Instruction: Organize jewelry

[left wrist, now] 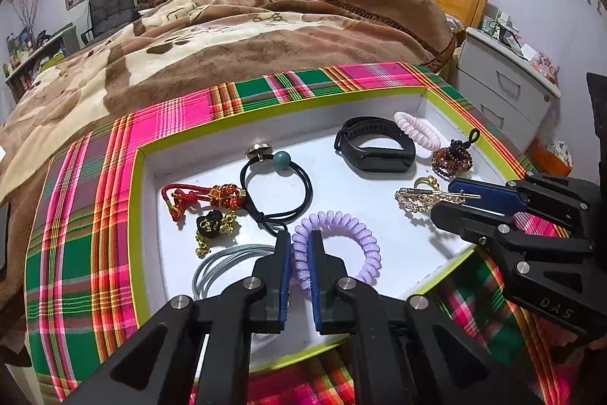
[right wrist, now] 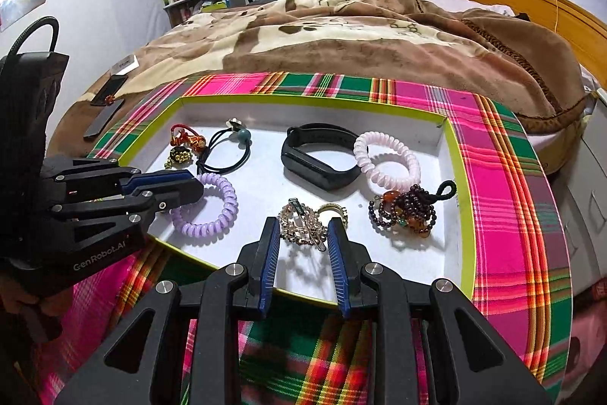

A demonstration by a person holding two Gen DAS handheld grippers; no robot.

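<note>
A white tray (left wrist: pixel 379 200) with a lime rim lies on plaid cloth. My left gripper (left wrist: pixel 301 245) is shut on the near-left part of a purple coil hair tie (left wrist: pixel 356 226); it also shows in the right wrist view (right wrist: pixel 212 207). My right gripper (right wrist: pixel 303 234) is open, its fingers either side of a gold rhinestone hair clip (right wrist: pixel 303 224), which lies on the tray. In the left wrist view the right gripper (left wrist: pixel 451 196) sits at that clip (left wrist: pixel 417 198). A black wristband (right wrist: pixel 322 158), pink coil tie (right wrist: pixel 387 162), dark bead bracelet (right wrist: pixel 406 211) and gold ring (right wrist: pixel 335 209) lie nearby.
The tray's left part holds a black elastic with a teal bead (left wrist: pixel 277 185), a red cord charm (left wrist: pixel 205 198), a black-and-gold charm (left wrist: pixel 212 226) and grey bangles (left wrist: pixel 224 264). The plaid cloth (right wrist: pixel 500 177) covers a bed with a brown blanket (left wrist: pixel 227 37). A white drawer unit (left wrist: pixel 504 86) stands right.
</note>
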